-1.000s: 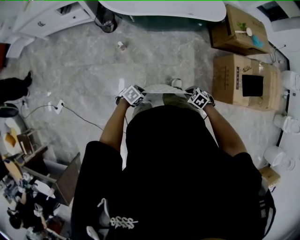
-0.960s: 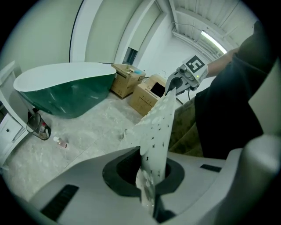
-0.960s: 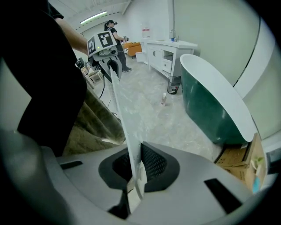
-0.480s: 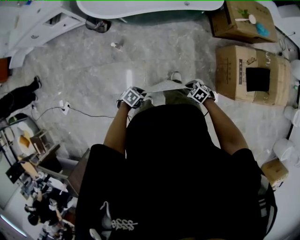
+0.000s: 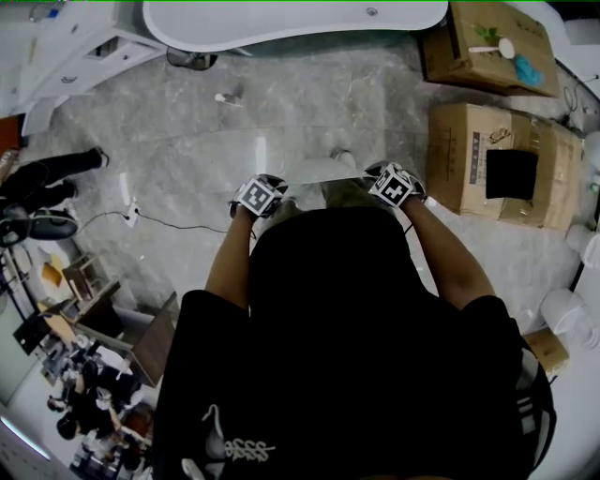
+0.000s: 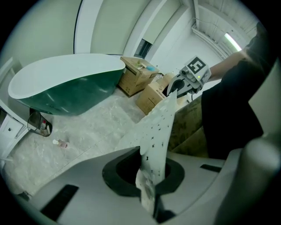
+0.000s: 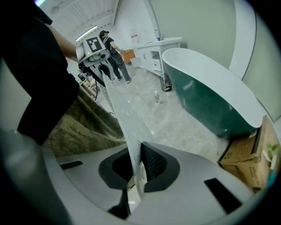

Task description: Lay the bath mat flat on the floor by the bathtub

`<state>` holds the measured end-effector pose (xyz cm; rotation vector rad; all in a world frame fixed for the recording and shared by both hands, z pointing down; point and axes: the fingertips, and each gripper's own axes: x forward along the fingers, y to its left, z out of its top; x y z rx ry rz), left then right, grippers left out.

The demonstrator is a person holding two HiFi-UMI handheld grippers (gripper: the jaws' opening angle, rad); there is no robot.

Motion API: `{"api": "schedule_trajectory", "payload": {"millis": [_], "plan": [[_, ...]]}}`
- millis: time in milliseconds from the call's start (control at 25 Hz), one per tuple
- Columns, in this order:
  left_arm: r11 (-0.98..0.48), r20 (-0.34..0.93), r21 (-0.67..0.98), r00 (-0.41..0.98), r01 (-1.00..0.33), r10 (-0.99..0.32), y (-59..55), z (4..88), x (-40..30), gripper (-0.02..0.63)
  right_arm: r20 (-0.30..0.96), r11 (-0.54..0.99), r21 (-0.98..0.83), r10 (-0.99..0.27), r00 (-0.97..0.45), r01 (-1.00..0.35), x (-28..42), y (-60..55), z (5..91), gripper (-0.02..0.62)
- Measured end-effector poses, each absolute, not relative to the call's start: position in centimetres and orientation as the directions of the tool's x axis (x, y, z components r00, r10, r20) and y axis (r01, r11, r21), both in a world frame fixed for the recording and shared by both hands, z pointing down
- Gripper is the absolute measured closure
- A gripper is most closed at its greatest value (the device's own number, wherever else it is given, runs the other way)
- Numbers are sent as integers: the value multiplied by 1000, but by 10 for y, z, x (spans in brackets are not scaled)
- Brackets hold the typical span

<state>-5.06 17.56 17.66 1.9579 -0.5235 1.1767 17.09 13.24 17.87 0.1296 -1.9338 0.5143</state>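
Observation:
I hold a pale bath mat (image 5: 323, 171) with small dark specks, stretched between both grippers in front of my body. In the head view the left gripper (image 5: 260, 195) and the right gripper (image 5: 394, 184) clamp its two upper corners. In the left gripper view the left gripper (image 6: 150, 197) is shut on the mat (image 6: 158, 127), which runs up to the right gripper (image 6: 189, 77). The right gripper (image 7: 134, 180) pinches the mat (image 7: 125, 118) in its own view. The green bathtub (image 5: 281, 21) with a white rim lies ahead on the marble floor (image 5: 187, 141).
Two cardboard boxes (image 5: 497, 161) (image 5: 483, 49) stand at the right of the tub. A small bottle (image 5: 223, 97) and a dark bin (image 5: 192, 58) sit near the tub's left end. A cable (image 5: 159, 223) crosses the floor. Another person's legs (image 5: 52, 173) are at the left.
The view has moved closer to the bathtub, and more of its rim shows at the top. Both grippers keep the mat stretched between them. The person at the left has shifted.

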Motion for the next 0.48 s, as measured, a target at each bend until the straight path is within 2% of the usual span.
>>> {"api": "schedule_trajectory", "payload": {"millis": [360,480], "plan": [[-580,902,338,432,-741,-27,123,178,-46,580,914,957,-238,162,-372,-168,182,90,169,568],[-590,899,327,435,-738,-46,106,178,-50,580,919,956,-210,121,-376,-205,176,71,164,568]]}}
